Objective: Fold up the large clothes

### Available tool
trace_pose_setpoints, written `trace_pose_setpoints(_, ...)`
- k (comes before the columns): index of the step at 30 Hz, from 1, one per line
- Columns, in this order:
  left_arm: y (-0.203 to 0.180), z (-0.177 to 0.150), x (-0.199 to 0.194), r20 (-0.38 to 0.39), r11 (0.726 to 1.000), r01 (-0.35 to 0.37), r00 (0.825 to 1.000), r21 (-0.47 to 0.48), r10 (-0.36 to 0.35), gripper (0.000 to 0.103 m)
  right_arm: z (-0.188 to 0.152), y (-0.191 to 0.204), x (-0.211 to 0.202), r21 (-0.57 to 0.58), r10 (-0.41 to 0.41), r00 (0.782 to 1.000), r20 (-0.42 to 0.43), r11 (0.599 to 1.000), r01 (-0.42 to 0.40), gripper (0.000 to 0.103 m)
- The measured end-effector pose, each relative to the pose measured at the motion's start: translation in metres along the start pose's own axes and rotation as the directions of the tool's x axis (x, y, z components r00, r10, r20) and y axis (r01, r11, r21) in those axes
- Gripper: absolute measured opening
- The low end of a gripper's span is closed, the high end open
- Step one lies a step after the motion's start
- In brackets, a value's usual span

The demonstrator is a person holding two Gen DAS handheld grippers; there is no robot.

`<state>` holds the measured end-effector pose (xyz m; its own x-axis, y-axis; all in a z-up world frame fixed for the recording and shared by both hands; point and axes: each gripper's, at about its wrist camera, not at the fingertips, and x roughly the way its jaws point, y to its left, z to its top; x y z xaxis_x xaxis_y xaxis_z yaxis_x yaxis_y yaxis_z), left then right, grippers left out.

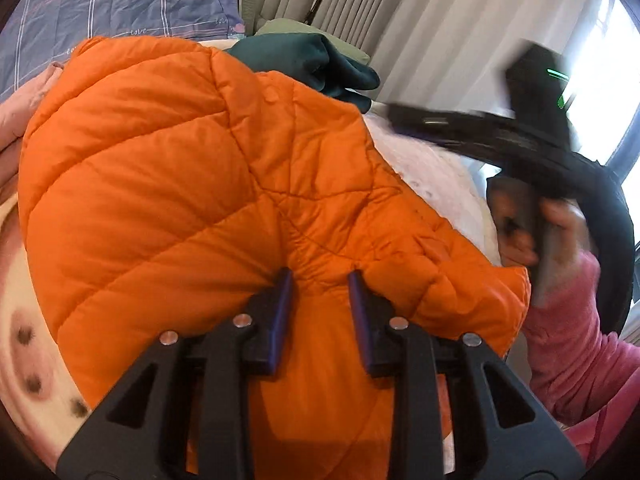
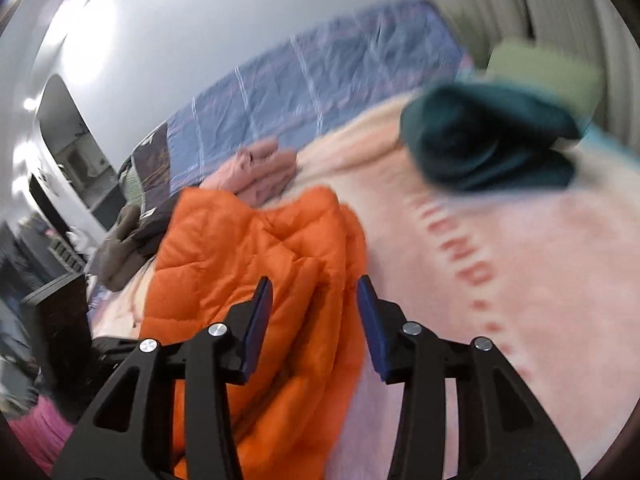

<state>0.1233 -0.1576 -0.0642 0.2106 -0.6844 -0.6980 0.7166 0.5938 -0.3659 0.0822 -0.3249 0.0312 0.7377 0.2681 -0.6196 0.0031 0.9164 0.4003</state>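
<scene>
Pinching a ridge of the orange puffer jacket [image 1: 192, 184], the left hand-held gripper [image 1: 320, 280] has its pads pressed into gathered quilting near the jacket's near edge, so it reads as clamped on the fabric. The jacket lies bunched on the pink blanket [image 2: 500, 264] of the bed, in front of the dark green garment [image 2: 488, 144].

The right hand-held gripper [image 2: 314, 288] hangs over the jacket's right edge with its jaws apart; the frame is blurred, so whether a pad grazes the fabric is hard to say, but nothing looks gripped.

Risks from here:
- Slippery padded shell: the left pinch is shallow, likely only the top layer, so a lift may pull one layer and leave the rest bunched.
- With only one side held, the jacket could swing or slide toward the blanket's edge and drag the fold crooked.
- The right hand-held gripper may close on a loose puff rather than a hem and lose it.
- The jacket sits near the green garment and the pink folded clothes [image 2: 260, 172]; a wide fold could sweep into them.
</scene>
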Motion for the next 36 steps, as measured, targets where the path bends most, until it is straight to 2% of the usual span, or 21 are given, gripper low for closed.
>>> trace_pose_setpoints(2,0.002,0.000,-0.001,0.006,1.000,0.005,1.000,-0.010,-0.005,0.030,-0.023,0.023,-0.030,-0.041,0.132,0.991,0.036,0.991,-0.130,0.044)
trace_pose_setpoints(4,0.004,0.002,0.000,0.008,1.000,0.005,1.000,-0.014,-0.005,0.030,-0.051,0.049,-0.043,-0.116,0.275,0.961,0.020,0.956,-0.271,0.042)
trace_pose_setpoints(5,0.004,0.003,0.000,0.008,1.000,0.001,1.000,-0.015,-0.001,0.030,-0.063,0.060,-0.045,-0.153,0.293,0.956,0.002,0.945,-0.290,0.038)
trace_pose_setpoints(8,0.002,-0.001,-0.001,0.007,1.000,-0.008,1.000,-0.016,0.008,0.030,-0.092,0.076,-0.035,-0.249,0.125,0.992,-0.017,0.960,-0.125,0.027)
trace_pose_setpoints(9,0.003,-0.001,-0.002,0.008,1.000,-0.012,1.000,-0.016,0.012,0.030,-0.098,0.065,-0.025,-0.223,0.014,1.000,-0.026,0.975,-0.019,0.024)
trace_pose_setpoints(10,0.002,-0.001,-0.002,0.009,1.000,-0.016,1.000,-0.015,0.016,0.030,-0.102,0.054,-0.018,-0.184,-0.047,0.998,-0.038,0.982,0.040,0.022)
trace_pose_setpoints(11,0.002,-0.001,-0.003,0.014,1.000,-0.028,0.999,-0.011,0.028,0.031,-0.105,0.038,-0.011,-0.113,-0.055,0.997,-0.062,0.992,0.048,0.020)
trace_pose_setpoints(13,0.001,0.001,-0.004,0.017,0.999,-0.037,0.999,-0.002,0.037,0.031,-0.114,0.006,-0.002,0.105,0.030,0.993,-0.114,0.994,-0.018,0.012)
trace_pose_setpoints(15,-0.002,0.004,-0.010,0.030,0.998,-0.062,0.998,0.002,0.062,0.029,-0.119,-0.004,0.005,0.179,0.048,0.990,-0.132,0.984,-0.024,0.007)
trace_pose_setpoints(16,-0.004,0.008,-0.015,0.058,0.994,-0.107,0.993,0.017,0.106,0.025,-0.120,-0.004,0.009,0.182,0.039,0.990,-0.136,0.983,-0.013,0.006)
trace_pose_setpoints(18,-0.010,0.020,-0.031,0.154,0.968,-0.240,0.961,0.067,0.228,0.021,-0.119,-0.001,0.015,0.173,0.033,0.988,-0.149,0.985,-0.007,0.006)
trace_pose_setpoints(20,-0.004,0.038,-0.041,0.203,0.948,-0.310,0.935,0.070,0.291,0.019,-0.117,0.000,0.018,0.161,0.025,0.987,-0.156,0.987,0.000,0.006)
trace_pose_setpoints(22,0.005,0.055,-0.040,0.214,0.923,-0.378,0.910,0.073,0.356,0.018,-0.120,0.004,0.020,0.139,0.014,0.987,-0.157,0.990,0.008,0.006)
trace_pose_setpoints(23,0.012,0.062,-0.036,0.202,0.914,-0.400,0.903,0.071,0.380,0.018,-0.120,0.005,0.016,0.128,0.010,0.988,-0.155,0.992,0.010,0.006)
trace_pose_setpoints(27,0.046,0.069,0.011,0.090,0.898,-0.431,0.901,0.088,0.424,0.019,-0.124,0.007,0.013,0.112,0.015,0.990,-0.140,0.994,0.001,0.007)
trace_pose_setpoints(29,0.052,0.060,0.028,0.087,0.890,-0.446,0.894,0.093,0.439,0.019,-0.122,0.008,0.009,0.106,0.036,0.989,-0.144,0.994,-0.020,0.013)
trace_pose_setpoints(30,0.049,0.053,0.033,0.075,0.893,-0.437,0.899,0.110,0.431,0.018,-0.117,0.007,0.004,0.106,0.053,0.987,-0.155,0.994,-0.036,0.014)
trace_pose_setpoints(31,0.048,0.052,0.033,0.078,0.888,-0.444,0.896,0.120,0.438,0.018,-0.111,0.005,0.000,0.117,0.077,0.984,-0.158,0.991,-0.059,0.017)
trace_pose_setpoints(33,0.046,0.051,0.033,0.080,0.875,-0.461,0.887,0.151,0.454,0.018,-0.088,-0.005,-0.014,0.156,0.141,0.985,-0.102,0.980,-0.124,0.021)
trace_pose_setpoints(35,0.047,0.049,0.030,0.087,0.877,-0.456,0.890,0.150,0.448,0.018,-0.063,-0.016,-0.025,0.180,0.154,0.988,-0.024,0.973,-0.147,0.033)
trace_pose_setpoints(36,0.049,0.050,0.028,0.093,0.880,-0.453,0.891,0.145,0.444,0.018,-0.051,-0.022,-0.027,0.188,0.152,0.988,0.004,0.971,-0.150,0.034)
